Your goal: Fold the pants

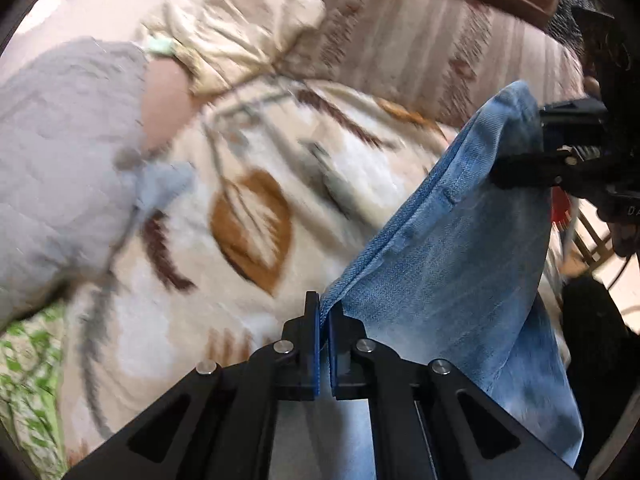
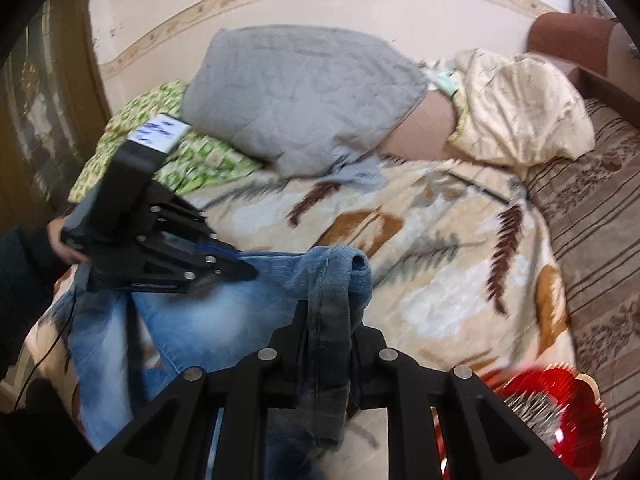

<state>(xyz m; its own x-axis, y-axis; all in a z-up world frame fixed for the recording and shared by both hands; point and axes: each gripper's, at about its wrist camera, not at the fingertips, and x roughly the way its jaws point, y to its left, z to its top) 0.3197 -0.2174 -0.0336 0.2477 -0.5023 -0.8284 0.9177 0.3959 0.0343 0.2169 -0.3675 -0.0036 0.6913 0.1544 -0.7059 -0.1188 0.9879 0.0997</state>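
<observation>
The pants are light blue jeans (image 1: 452, 252), held up above the bed between both grippers. My left gripper (image 1: 324, 308) is shut on one end of the waistband; the cloth stretches up to the right. My right gripper (image 1: 520, 152) is shut on the other end, at the far right of the left wrist view. In the right wrist view my right gripper (image 2: 330, 312) is shut on a bunched dark fold of the jeans (image 2: 224, 312). The left gripper (image 2: 244, 268) shows at the left there, shut on the waistband. The legs hang down below.
A cream blanket with brown leaf prints (image 2: 432, 248) covers the bed. A grey quilted pillow (image 2: 296, 104), a cream pillow (image 2: 516, 108) and a green patterned cloth (image 2: 176, 152) lie by the wall. A red round object (image 2: 556, 412) sits at the lower right. A wooden headboard (image 2: 576, 40) stands far right.
</observation>
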